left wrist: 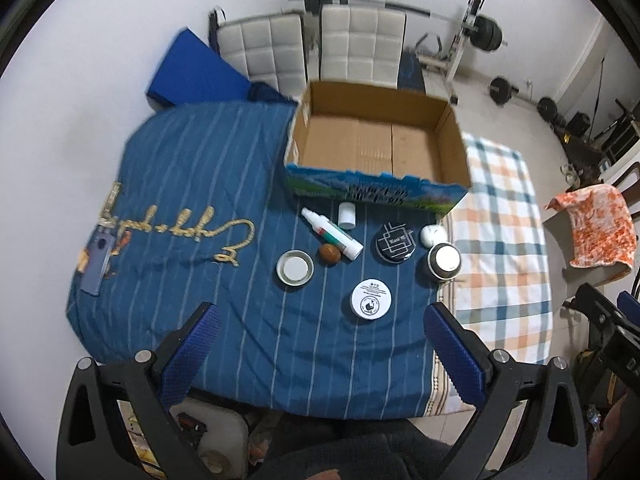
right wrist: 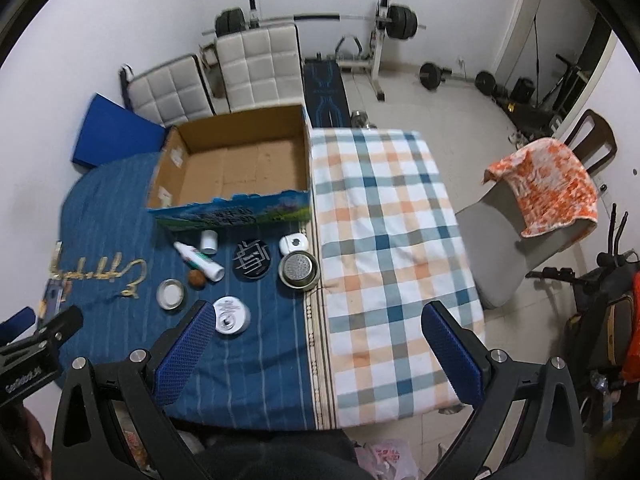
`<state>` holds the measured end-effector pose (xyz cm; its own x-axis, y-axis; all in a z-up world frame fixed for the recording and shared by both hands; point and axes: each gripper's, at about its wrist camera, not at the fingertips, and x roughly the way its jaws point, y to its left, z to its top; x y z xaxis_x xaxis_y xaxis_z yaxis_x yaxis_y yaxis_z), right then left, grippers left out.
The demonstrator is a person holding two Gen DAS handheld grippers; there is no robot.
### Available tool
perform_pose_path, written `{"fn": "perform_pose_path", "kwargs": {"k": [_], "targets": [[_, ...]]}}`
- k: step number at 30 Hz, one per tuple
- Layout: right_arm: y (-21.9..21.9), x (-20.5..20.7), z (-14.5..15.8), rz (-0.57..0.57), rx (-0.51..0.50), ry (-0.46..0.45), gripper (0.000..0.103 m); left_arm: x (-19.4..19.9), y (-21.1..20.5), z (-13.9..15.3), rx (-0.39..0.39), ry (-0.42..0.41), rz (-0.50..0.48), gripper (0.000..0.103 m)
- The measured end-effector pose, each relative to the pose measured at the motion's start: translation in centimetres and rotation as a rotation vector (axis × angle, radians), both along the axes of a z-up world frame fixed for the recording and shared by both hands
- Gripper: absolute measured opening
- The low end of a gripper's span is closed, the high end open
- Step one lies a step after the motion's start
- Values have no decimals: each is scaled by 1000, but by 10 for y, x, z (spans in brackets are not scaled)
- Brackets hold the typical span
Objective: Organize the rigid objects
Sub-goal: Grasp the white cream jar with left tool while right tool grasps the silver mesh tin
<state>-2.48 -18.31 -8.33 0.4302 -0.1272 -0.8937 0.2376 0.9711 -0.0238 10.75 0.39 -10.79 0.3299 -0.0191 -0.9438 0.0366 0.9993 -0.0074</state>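
An empty cardboard box stands at the back of the blue striped cloth. In front of it lie a white spray bottle, a small white bottle, a brown ball, a metal lid, a black round case, a white round tin, a steel cup and a small white case. My left gripper is open and empty, above the near edge. My right gripper is open and empty, over the checked cloth; the box and the white tin show to its left.
Two white padded chairs stand behind the table. A barbell rack and weights are on the floor behind. A chair with an orange towel stands to the right. A blue pad leans at the back left.
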Motion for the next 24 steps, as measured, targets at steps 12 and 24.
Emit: {"fn": "perform_pose_path", "kwargs": {"k": [12, 24], "targets": [[-11, 131, -217, 30, 40, 271, 103, 92, -29, -176, 2, 275, -31, 103], [-15, 185, -346, 19, 163, 490, 74, 86, -67, -262, -38, 506, -71, 103]]}}
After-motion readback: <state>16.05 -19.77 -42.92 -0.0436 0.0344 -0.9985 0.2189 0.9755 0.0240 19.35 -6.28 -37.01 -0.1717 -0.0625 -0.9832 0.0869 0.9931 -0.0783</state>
